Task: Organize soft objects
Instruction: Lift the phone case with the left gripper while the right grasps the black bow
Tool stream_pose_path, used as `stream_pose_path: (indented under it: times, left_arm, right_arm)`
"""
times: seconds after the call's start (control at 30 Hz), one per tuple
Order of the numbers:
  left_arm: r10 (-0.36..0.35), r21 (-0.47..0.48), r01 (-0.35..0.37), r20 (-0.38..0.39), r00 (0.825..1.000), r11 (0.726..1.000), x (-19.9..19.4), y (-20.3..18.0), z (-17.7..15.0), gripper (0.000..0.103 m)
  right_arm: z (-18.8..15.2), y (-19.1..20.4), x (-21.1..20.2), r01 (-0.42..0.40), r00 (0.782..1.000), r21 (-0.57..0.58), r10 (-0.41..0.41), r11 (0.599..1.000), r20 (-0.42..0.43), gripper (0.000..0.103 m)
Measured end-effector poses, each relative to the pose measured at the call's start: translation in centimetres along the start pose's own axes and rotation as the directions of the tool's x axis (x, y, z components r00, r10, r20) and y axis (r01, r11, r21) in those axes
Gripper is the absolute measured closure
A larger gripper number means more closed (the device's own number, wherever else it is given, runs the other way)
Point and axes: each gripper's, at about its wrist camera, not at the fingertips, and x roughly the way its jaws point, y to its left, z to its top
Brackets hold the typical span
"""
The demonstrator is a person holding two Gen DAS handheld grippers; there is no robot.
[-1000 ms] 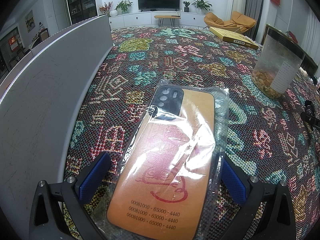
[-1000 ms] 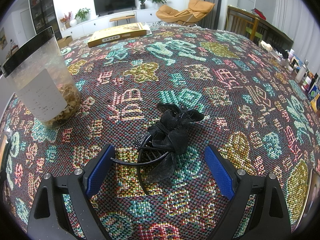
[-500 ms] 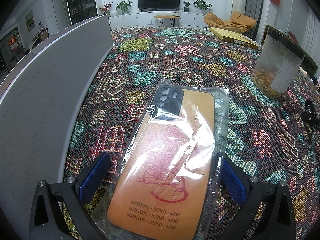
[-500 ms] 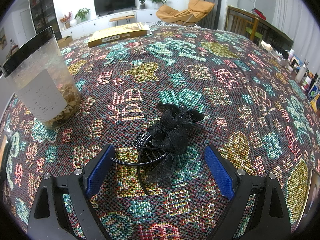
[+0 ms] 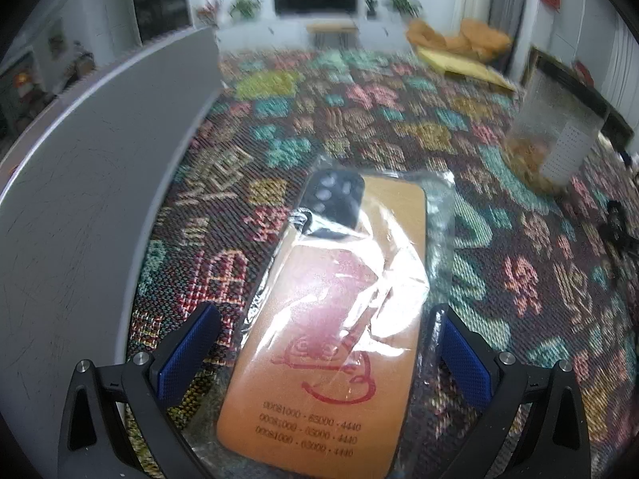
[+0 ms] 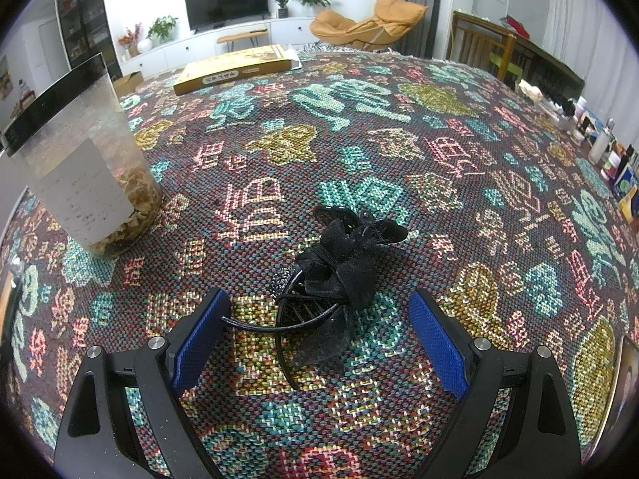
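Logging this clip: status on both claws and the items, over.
Left claw open, straddling orange phone case in clear plastic bag. Right claw open around black bow hair clip. Nothing gripped, nothing blocking.

The orange phone case (image 5: 319, 363) has three rows of small numbers. Each row looks like "0081000 · 65000 · 4440".

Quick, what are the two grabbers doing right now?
Left hand-held gripper: open, astride the bagged phone case.
Right hand-held gripper: open, astride the black hair clip.
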Motion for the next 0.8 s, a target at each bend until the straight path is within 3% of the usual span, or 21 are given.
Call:
stream_pose_path:
  times: [0.07, 0.13, 0.2, 0.3, 0.4, 0.43, 0.47, 0.5, 0.67, 0.73, 0.8]
  left_arm:
    - [-0.056, 0.029, 0.060, -0.128, 0.990, 0.998, -0.1, 0.5, 0.8, 0.000]
    - [-0.126, -0.031, 0.122, -0.224, 0.966, 0.992, -0.4, 2.0, 1.1, 0.000]
    - [-0.170, -0.042, 0.165, -0.250, 0.953, 0.985, -0.5, 2.4, 1.2, 0.000]
    - [-0.080, 0.079, 0.105, -0.276, 0.958, 0.991, 0.1, 0.6, 1.3, 0.000]
    - [-0.022, 0.186, 0.067, -0.232, 0.972, 0.980, 0.2, -1.2, 0.9, 0.000]
    - [-0.028, 0.191, 0.071, -0.217, 0.976, 0.979, -0.1, -1.4, 0.8, 0.007]
    - [-0.052, 0.185, 0.090, -0.203, 0.978, 0.979, -0.5, -1.5, 0.7, 0.020]
    - [-0.051, 0.181, 0.083, -0.175, 0.983, 0.980, -1.0, -1.4, 0.7, 0.029]
    - [-0.178, 0.116, 0.191, -0.118, 0.977, 0.975, -3.5, -1.0, 0.2, 0.029]
    - [-0.230, 0.102, 0.239, -0.088, 0.969, 0.966, -5.3, -1.0, 0.0, 0.029]
    - [-0.308, 0.069, 0.310, -0.042, 0.950, 0.948, -8.4, -0.5, -0.2, 0.029]
  right_arm:
    - [0.8, -0.5, 0.2, -0.051, 0.997, -0.025, 0.050, 0.998, -0.057, 0.009]
    - [1.6, -1.7, 0.1, -0.127, 0.987, 0.007, 0.127, 0.992, -0.103, 0.009]
    - [2.3, -2.4, 0.3, -0.158, 0.974, 0.040, 0.162, 0.987, -0.155, 0.010]
    - [3.7, -1.9, 0.6, -0.128, 0.972, 0.015, 0.129, 0.992, -0.198, 0.011]
    - [4.1, -1.2, 1.9, -0.072, 0.967, 0.001, 0.070, 0.997, -0.244, 0.016]
    - [4.1, -1.3, 1.9, -0.055, 0.970, 0.009, 0.055, 0.998, -0.239, 0.033]
    - [4.2, -1.5, 1.6, -0.035, 0.974, 0.004, 0.035, 0.999, -0.225, 0.053]
    - [4.2, -1.8, 1.3, -0.056, 0.974, 0.019, 0.059, 0.998, -0.221, 0.053]
    - [3.7, -4.4, -1.0, -0.172, 0.960, 0.137, 0.197, 0.976, -0.199, 0.053]
    - [3.6, -4.6, -3.1, -0.209, 0.957, 0.149, 0.233, 0.966, -0.171, 0.053]
    - [3.6, -3.6, -5.7, -0.244, 0.955, 0.121, 0.260, 0.962, -0.140, 0.053]
